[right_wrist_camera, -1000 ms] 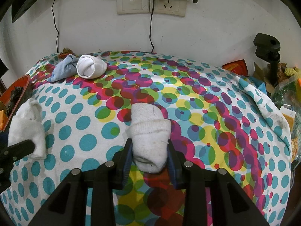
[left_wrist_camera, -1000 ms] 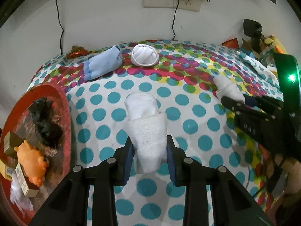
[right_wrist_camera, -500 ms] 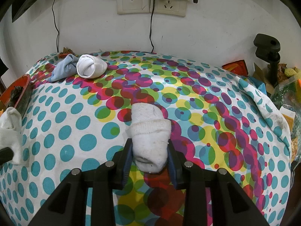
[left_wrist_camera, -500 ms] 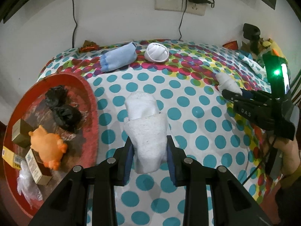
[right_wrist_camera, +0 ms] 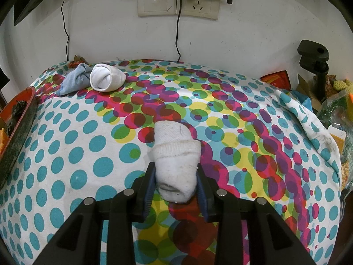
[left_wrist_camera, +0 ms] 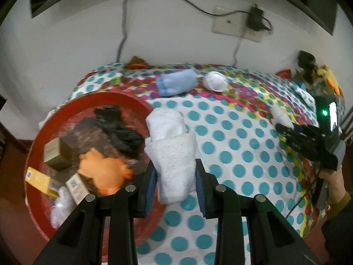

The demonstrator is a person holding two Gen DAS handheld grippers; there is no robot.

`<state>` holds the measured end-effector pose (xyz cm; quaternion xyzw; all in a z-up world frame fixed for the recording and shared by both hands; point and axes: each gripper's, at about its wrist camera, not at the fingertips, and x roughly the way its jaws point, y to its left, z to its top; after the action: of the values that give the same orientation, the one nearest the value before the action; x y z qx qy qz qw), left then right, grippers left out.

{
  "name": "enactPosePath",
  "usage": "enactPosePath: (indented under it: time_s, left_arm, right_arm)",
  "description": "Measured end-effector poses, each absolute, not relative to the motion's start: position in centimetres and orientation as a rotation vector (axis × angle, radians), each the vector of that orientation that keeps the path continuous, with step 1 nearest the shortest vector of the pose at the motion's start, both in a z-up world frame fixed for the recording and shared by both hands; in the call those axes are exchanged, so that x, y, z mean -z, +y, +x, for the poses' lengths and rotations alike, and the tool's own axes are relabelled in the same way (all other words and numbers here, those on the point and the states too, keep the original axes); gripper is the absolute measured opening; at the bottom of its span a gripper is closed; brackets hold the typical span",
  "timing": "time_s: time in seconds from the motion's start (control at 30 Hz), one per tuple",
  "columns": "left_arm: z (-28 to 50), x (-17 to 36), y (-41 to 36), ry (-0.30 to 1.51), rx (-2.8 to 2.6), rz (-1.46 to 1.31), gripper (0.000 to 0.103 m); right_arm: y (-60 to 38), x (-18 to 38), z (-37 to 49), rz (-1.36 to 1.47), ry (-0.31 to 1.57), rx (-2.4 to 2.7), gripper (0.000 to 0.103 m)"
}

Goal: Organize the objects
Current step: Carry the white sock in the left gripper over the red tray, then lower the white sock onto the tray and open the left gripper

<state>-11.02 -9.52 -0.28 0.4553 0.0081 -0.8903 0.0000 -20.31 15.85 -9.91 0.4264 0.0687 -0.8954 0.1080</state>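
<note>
My left gripper (left_wrist_camera: 175,184) is shut on a rolled white sock (left_wrist_camera: 171,148) and holds it in the air over the right rim of the round red tray (left_wrist_camera: 72,106). My right gripper (right_wrist_camera: 175,187) is shut on another rolled white sock (right_wrist_camera: 175,161) low over the polka-dot cloth (right_wrist_camera: 88,145). The right gripper also shows at the right of the left wrist view (left_wrist_camera: 286,128). A light blue sock (left_wrist_camera: 176,82) and a white sock ball (left_wrist_camera: 215,81) lie together at the back of the cloth, also in the right wrist view (right_wrist_camera: 75,80) (right_wrist_camera: 107,77).
The tray holds black sock bundles (left_wrist_camera: 119,130), an orange toy pig (left_wrist_camera: 103,172), small boxes (left_wrist_camera: 55,152) and a white bag (left_wrist_camera: 59,207). A wall with sockets (right_wrist_camera: 176,0) and cables stands behind. Clutter and a black clamp (right_wrist_camera: 315,64) sit at the right edge.
My left gripper has carried its white sock left and up, from over the cloth to over the tray's rim. The right gripper and its sock have stayed put.
</note>
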Motion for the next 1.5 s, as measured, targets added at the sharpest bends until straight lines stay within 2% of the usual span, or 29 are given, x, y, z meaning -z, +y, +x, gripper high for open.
enactPosePath:
  time_s: [0.77, 1.5]
  left_arm:
    - [-10.9, 0.8, -22.0, 0.161, 2.586, 1.343, 0.03]
    - [-14.4, 2.6, -27.5, 0.167, 2.479, 1.333, 0.033]
  right_arm:
    - [15.8, 9.9, -20.3, 1.255, 0.205, 2.638, 0.035]
    - [15.7, 9.8, -20.3, 1.256, 0.205, 2.64, 0.035]
